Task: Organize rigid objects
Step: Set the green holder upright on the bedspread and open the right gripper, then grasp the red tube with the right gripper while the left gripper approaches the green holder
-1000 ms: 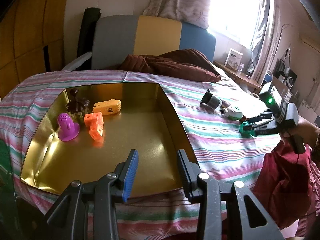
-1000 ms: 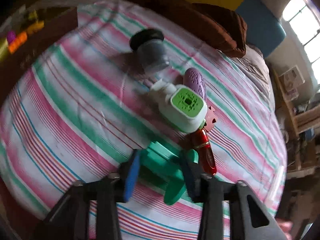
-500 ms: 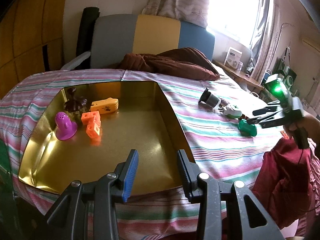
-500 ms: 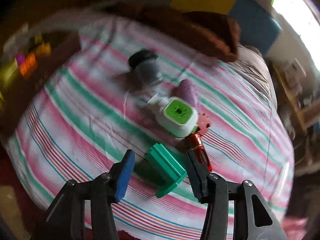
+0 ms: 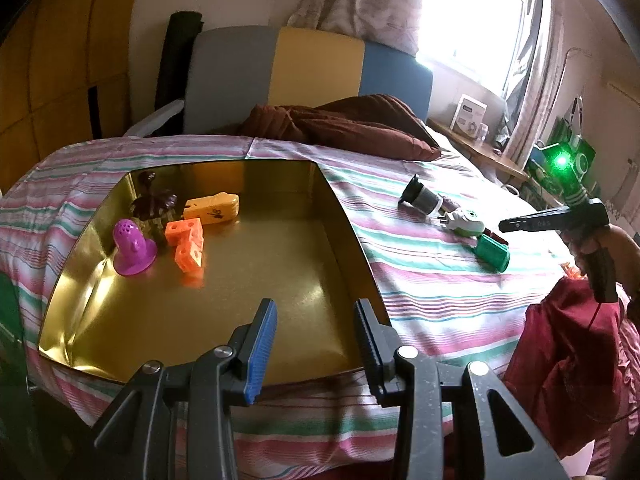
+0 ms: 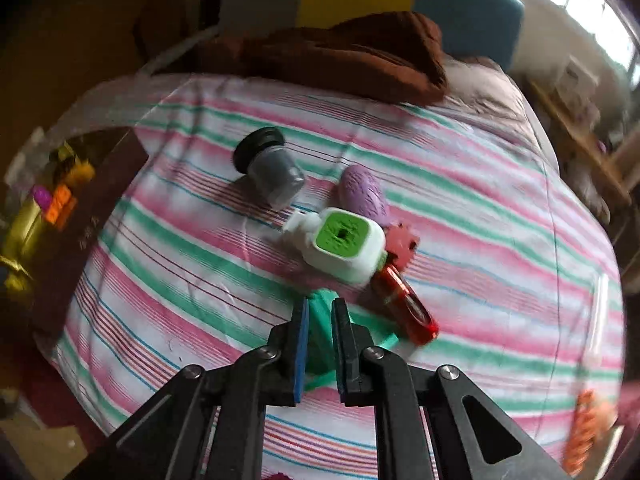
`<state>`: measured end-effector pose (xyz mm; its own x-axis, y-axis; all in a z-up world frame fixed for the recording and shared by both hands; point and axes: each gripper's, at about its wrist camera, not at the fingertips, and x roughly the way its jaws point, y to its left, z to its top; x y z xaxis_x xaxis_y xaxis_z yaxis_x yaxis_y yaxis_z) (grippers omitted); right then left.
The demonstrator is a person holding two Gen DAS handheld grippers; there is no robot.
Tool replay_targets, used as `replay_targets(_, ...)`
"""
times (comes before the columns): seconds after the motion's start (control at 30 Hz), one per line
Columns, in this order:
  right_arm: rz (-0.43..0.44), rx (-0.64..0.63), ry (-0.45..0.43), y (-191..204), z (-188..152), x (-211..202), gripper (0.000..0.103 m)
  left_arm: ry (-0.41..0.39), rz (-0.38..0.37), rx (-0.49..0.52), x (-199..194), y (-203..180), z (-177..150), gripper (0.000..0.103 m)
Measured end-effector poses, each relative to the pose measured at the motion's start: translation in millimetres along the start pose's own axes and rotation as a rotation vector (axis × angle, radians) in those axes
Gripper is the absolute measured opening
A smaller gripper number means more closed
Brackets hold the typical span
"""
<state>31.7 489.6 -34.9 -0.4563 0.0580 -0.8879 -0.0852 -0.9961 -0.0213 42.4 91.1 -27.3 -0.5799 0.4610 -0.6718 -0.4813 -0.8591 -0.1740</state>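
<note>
A gold tray (image 5: 280, 280) on the striped bed holds a purple figure (image 5: 132, 248), orange blocks (image 5: 188, 244), a yellow piece (image 5: 212, 210) and a dark brown piece (image 5: 154, 204). My left gripper (image 5: 316, 308) hovers open and empty over the tray's near edge. To the right lie a grey jar (image 6: 272, 172), a white-and-green plug (image 6: 344, 244), a purple oval (image 6: 364, 192), a red gear (image 6: 402, 244), a red clear piece (image 6: 404, 304) and a green spool (image 5: 492, 254). My right gripper (image 6: 320, 304) is shut just above the spool (image 6: 320, 328), holding nothing.
A brown pillow (image 5: 348, 124) lies at the head of the bed before a grey, yellow and blue headboard. A person's hand (image 5: 612, 248) holds the right gripper above red cloth (image 5: 572, 360). A wooden shelf with a box stands beyond the bed's right side.
The right gripper's jaws stood around the green spool, then opened off it, rose, rolled and shut. The spool stayed on the bed. The left gripper has not moved.
</note>
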Motion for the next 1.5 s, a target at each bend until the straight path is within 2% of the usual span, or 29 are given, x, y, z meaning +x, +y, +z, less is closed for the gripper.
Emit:
replay_targets(0.03, -0.005, 0.001, 0.012, -2.3, -1.9, 2.8, 0.020, -0.001, -0.002, 0.006, 0.3, -2.3, -0.3, 0.040)
replay_targets(0.13, -0.029, -0.049, 0.046, 5.3, 2.1, 14.6, 0.021, 0.004, -0.006, 0.020, 1.4, -8.8, -0.8, 0.040)
replay_targets(0.2, -0.007, -0.103, 0.114, 15.3, 7.6, 32.1, 0.023, 0.006, -0.005, 0.031, 1.4, -12.0, -1.0, 0.040)
replay_targets(0.23, -0.019, -0.128, 0.144, 17.8, 7.5, 36.9, 0.036, 0.005, -0.004, 0.036, 0.4, -13.5, -1.0, 0.040)
replay_targets(0.27, -0.090, -0.193, 0.150, 28.0, 10.6, 43.4, 0.042, 0.002, -0.004, 0.037, -0.8, -14.1, -0.8, 0.040)
replay_targets(0.3, -0.121, -0.218, 0.176, 32.9, 12.9, 50.2, 0.043, 0.000, -0.003, 0.037, -1.6, -14.2, -0.2, 0.040)
replay_targets(0.33, -0.129, -0.218, 0.198, 34.6, 15.1, 55.8, 0.036, 0.001, -0.002, 0.035, -2.2, -14.2, 0.4, 0.040)
replay_targets(0.37, -0.116, -0.200, 0.216, 33.2, 16.1, 59.0, 0.035, 0.001, -0.001, 0.033, -2.8, -13.8, 0.7, 0.040)
replay_targets(0.43, -0.102, -0.183, 0.243, 31.2, 14.9, 64.5, 0.035, -0.001, 0.002, 0.025, -4.0, -11.2, 1.2, 0.040)
replay_targets(0.47, -0.129, -0.209, 0.246, 32.6, 11.8, 65.5, 0.034, -0.001, 0.004, 0.020, -3.9, -10.0, 1.5, 0.040)
replay_targets(0.53, -0.136, -0.188, 0.217, 29.8, 9.3, 58.1, 0.030, 0.002, 0.006, 0.011, -2.6, -8.1, 2.5, 0.040)
replay_targets(0.6, -0.048, -0.078, 0.143, 18.5, 8.4, 38.5, 0.030, 0.004, 0.006, 0.008, -0.6, -7.8, 2.7, 0.040)
replay_targets(0.67, 0.015, -0.022, -0.003, 10.3, 1.9, 10.6, 0.030, 0.008, 0.003, 0.011, 1.2, -9.6, 2.9, 0.040)
replay_targets(0.73, 0.048, 0.018, -0.080, 1.6, -8.9, -3.4, 0.030, 0.011, -0.002, 0.021, 2.7, -13.2, 3.1, 0.040)
replay_targets(0.9, 0.044, 0.087, -0.064, -16.9, -29.3, 10.2, 0.030, 0.021, -0.018, 0.051, 7.1, -27.0, 6.1, 0.040)
replay_targets(1.03, 0.115, 0.165, -0.114, -19.4, -25.7, 18.8, 0.031, 0.020, -0.027, 0.072, 7.9, -38.0, 11.5, 0.040)
replay_targets(1.13, 0.121, 0.125, -0.110, -9.3, -21.4, 21.0, 0.039, 0.017, -0.029, 0.084, 7.3, -45.1, 15.4, 0.040)
replay_targets(1.23, 0.103, 0.090, -0.128, -3.9, -18.4, 19.6, 0.039, 0.019, -0.030, 0.092, 9.3, -51.7, 17.8, 0.040)
replay_targets(1.3, 0.133, 0.079, -0.126, -0.6, -18.4, 18.9, 0.040, 0.025, -0.034, 0.095, 11.3, -55.6, 19.0, 0.040)
replay_targets(1.33, 0.153, 0.063, -0.120, 3.1, -17.9, 20.0, 0.045, 0.027, -0.036, 0.097, 12.9, -58.0, 19.6, 0.040)
replay_targets(1.4, 0.137, 0.019, -0.101, 12.5, -15.9, 25.4, 0.056, 0.032, -0.042, 0.100, 15.7, -62.0, 20.1, 0.040)
replay_targets(1.5, 0.105, -0.010, -0.044, 22.1, -11.2, 46.2, 0.054, 0.047, -0.061, 0.102, 19.9, -70.6, 22.7, 0.040)
